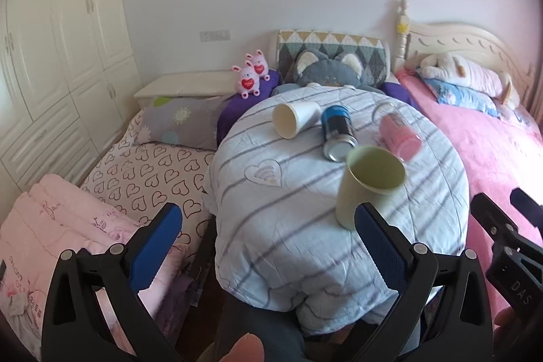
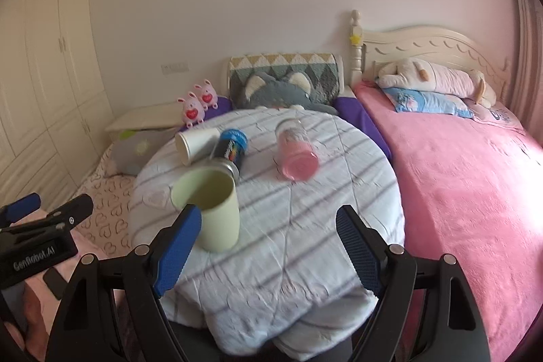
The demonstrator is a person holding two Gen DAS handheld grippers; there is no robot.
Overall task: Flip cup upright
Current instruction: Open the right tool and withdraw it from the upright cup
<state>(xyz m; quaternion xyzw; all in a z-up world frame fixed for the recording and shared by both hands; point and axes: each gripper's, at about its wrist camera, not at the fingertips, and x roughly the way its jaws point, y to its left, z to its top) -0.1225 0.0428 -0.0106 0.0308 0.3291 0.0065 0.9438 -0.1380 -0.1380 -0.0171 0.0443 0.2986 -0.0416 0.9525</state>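
Observation:
A pale green cup (image 1: 366,185) stands upright, mouth up, on the striped quilt-covered round table (image 1: 288,226); it also shows in the right wrist view (image 2: 210,209). A white paper cup (image 1: 295,119) (image 2: 195,141) lies on its side. A clear cup with a pink part (image 1: 400,134) (image 2: 298,151) also lies on its side. My left gripper (image 1: 268,246) is open and empty, its right finger just in front of the green cup. My right gripper (image 2: 268,246) is open and empty, its left finger near the green cup.
A blue can (image 1: 337,133) (image 2: 230,148) lies between the white and green cups. A pink bed (image 2: 458,185) with plush toys is right of the table, a heart-print bed (image 1: 149,172) left. White wardrobes (image 1: 51,56) line the left wall.

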